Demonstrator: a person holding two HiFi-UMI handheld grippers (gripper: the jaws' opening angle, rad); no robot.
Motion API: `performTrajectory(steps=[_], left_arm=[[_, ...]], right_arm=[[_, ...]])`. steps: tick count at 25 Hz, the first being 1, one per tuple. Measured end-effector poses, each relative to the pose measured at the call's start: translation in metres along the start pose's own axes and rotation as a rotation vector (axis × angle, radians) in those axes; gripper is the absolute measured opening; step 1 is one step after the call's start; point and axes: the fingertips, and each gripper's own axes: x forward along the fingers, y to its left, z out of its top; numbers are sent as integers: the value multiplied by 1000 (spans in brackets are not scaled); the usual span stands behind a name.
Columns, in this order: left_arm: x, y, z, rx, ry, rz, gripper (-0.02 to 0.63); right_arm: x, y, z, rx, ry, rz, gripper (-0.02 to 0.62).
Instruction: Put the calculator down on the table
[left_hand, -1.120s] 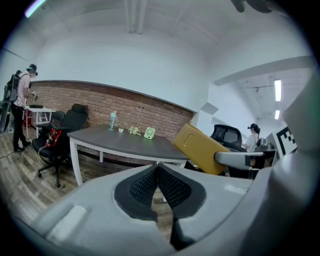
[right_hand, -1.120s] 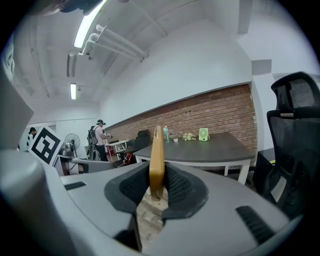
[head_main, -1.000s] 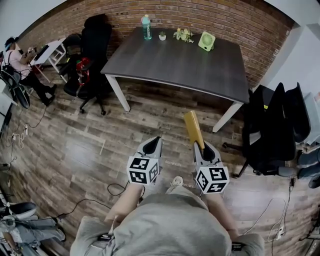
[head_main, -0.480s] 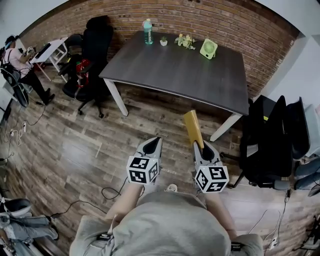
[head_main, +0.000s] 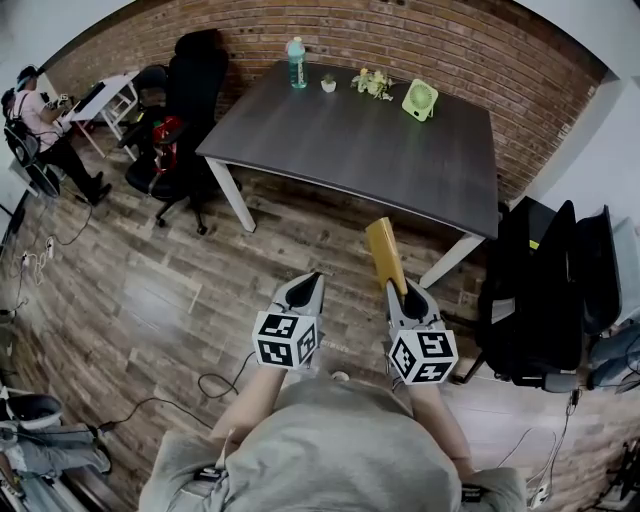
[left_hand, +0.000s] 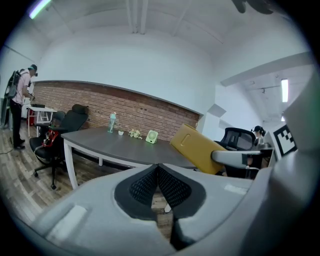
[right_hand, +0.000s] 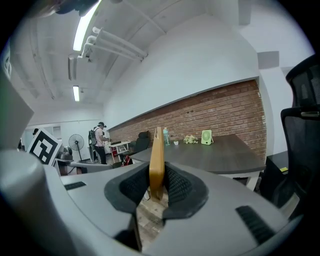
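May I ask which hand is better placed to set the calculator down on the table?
Right: the right hand-held gripper clamps the yellow calculator, facing the table. The left hand-held gripper is shut and empty.

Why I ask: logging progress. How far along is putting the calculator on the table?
Done: the calculator is clamped in the right gripper. In hand: it hangs over the floor, short of the table. Left: reach the table, set it down, release. The left gripper is shut, empty.

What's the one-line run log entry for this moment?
right gripper: shut on yellow calculator | left gripper: shut, empty | dark table: ahead, not reached | put-down: not yet done
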Motion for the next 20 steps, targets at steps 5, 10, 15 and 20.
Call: performTrajectory(steps=[5,10,15,20], left_arm=[[3,-5,-4,1,11,13,18],[9,1,-5,0,18,25,18],[27,10,-2,-4,26,22,18],[57,20,6,-1,27,11,18]], right_arm=[[-1,-10,-2,17,3,10,84],[8,-14,-2,28,3,12,84],[24,-19,-1,32,8,14,84],[50,-34,3,34,12,14,84]])
